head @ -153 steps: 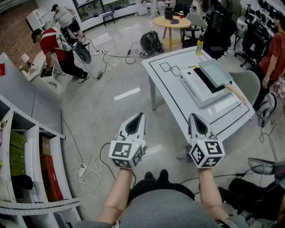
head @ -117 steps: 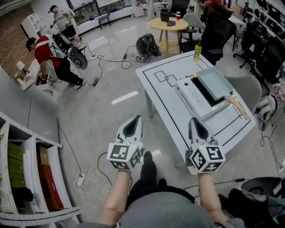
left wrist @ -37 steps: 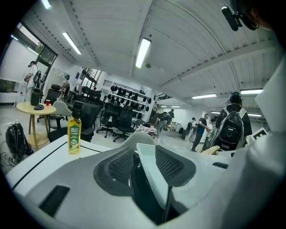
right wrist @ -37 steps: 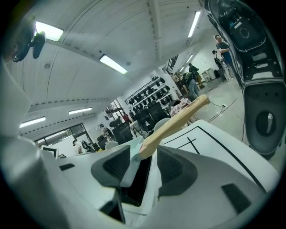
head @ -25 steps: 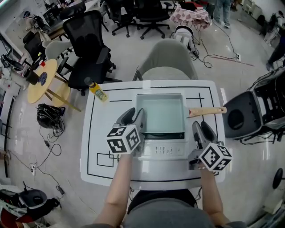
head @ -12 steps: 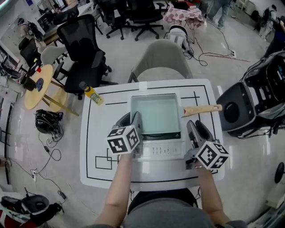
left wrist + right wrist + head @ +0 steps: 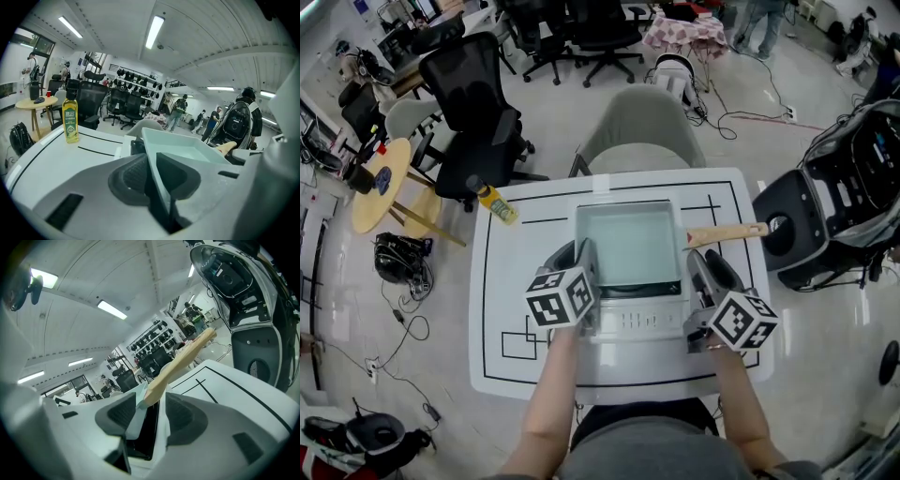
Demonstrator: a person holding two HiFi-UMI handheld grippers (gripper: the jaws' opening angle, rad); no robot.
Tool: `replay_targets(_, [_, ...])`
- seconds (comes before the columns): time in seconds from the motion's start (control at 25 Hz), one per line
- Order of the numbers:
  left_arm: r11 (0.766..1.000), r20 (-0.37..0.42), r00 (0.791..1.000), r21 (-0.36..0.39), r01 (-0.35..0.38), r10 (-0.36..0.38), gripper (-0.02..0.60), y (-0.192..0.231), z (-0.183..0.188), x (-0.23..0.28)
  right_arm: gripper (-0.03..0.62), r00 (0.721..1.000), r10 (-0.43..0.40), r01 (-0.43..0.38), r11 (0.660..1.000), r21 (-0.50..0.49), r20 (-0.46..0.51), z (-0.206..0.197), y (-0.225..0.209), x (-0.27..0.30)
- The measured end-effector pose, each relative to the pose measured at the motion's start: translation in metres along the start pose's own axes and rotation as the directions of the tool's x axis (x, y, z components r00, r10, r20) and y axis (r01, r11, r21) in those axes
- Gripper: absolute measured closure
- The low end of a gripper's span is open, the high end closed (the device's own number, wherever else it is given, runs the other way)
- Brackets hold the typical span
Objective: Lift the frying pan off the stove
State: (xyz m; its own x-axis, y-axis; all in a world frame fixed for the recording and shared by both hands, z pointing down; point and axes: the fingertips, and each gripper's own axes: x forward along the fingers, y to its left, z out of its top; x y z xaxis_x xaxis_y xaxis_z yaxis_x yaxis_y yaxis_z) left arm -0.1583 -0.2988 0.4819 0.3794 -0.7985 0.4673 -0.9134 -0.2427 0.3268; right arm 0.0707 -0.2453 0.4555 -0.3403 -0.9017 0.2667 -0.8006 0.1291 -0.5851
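A pale green rectangular frying pan with a wooden handle pointing right sits on a white stove. My left gripper is at the pan's left wall. In the left gripper view that wall runs between the jaws of the left gripper, which are closing; a dark gap still shows beside the left pad. My right gripper is at the pan's right side. In the right gripper view the handle and the pan's corner lie between the parted jaws of the right gripper.
The stove stands on a white table with black lines. A yellow bottle stands at the table's far left corner. A grey chair is behind the table, and a black and silver machine is at its right.
Over the past seconds I came across the room to the table's front. In the last half second the right gripper edged in towards the pan's handle side; the left gripper stays at the left wall.
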Motion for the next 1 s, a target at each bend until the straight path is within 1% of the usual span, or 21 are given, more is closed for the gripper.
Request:
replay_targets(0.6, [1.000, -0.007, 1.000, -0.003, 0.010, -0.010, 0.532, 0.001, -0.001, 0.003, 0.382, 1.000, 0.012, -0.014, 0.995, 0.101, 0.012, 0.009, -0.007, 0.031])
replay_targets(0.88, [1.000, -0.013, 1.000, -0.002, 0.012, -0.012, 0.532, 0.000, 0.000, 0.002, 0.382, 1.000, 0.013, -0.014, 0.992, 0.125, 0.013, 0.014, -0.008, 0.043])
replay_targets(1.0, [1.000, -0.015, 1.000, -0.003, 0.015, -0.015, 0.532, -0.001, 0.000, 0.002, 0.393, 1.000, 0.017, -0.018, 0.992, 0.126, 0.008, 0.015, -0.009, 0.047])
